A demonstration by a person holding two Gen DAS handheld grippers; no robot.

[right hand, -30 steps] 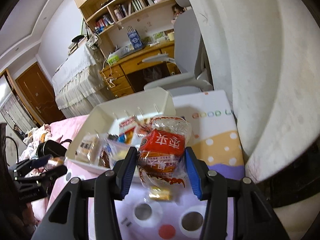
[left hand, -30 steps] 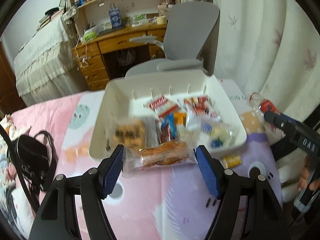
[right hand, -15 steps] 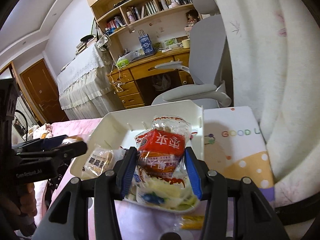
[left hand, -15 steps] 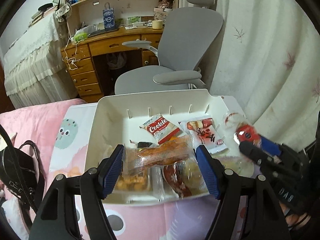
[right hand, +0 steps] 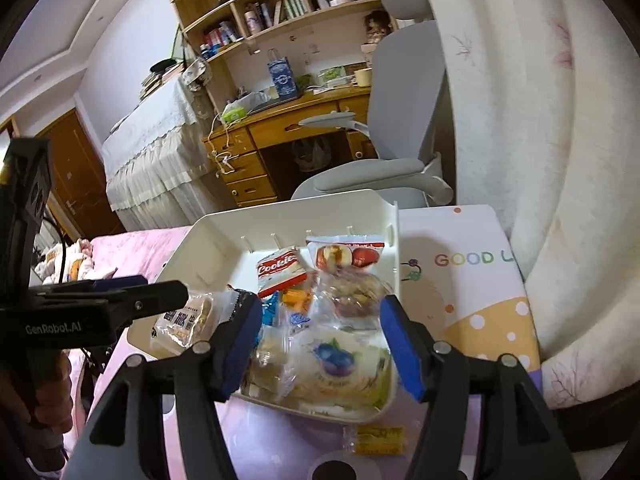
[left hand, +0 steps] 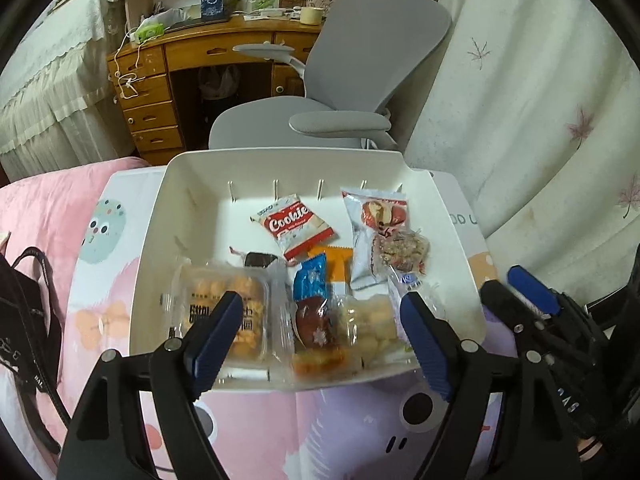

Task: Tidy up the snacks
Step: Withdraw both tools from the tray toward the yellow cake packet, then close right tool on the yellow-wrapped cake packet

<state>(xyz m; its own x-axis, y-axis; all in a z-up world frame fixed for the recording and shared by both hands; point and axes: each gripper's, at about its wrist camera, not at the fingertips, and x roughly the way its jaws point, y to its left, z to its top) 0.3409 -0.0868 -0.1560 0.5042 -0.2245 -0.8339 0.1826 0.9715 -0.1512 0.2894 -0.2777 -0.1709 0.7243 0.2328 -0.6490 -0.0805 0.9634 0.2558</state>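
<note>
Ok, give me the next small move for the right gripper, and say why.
Probably lower the right gripper toward the small yellow packet. Its jaws have just been opening with nothing between them, the other snacks lie in the white bin, and that packet alone lies outside, on the cover by the bin's near wall.

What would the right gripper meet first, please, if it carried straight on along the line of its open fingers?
Most likely the clear wrapped pastry with a blue berry print, lying in the near end of the white plastic bin. The right gripper is open, jaws just widened, nothing between them. Depth is hard to judge.
</note>
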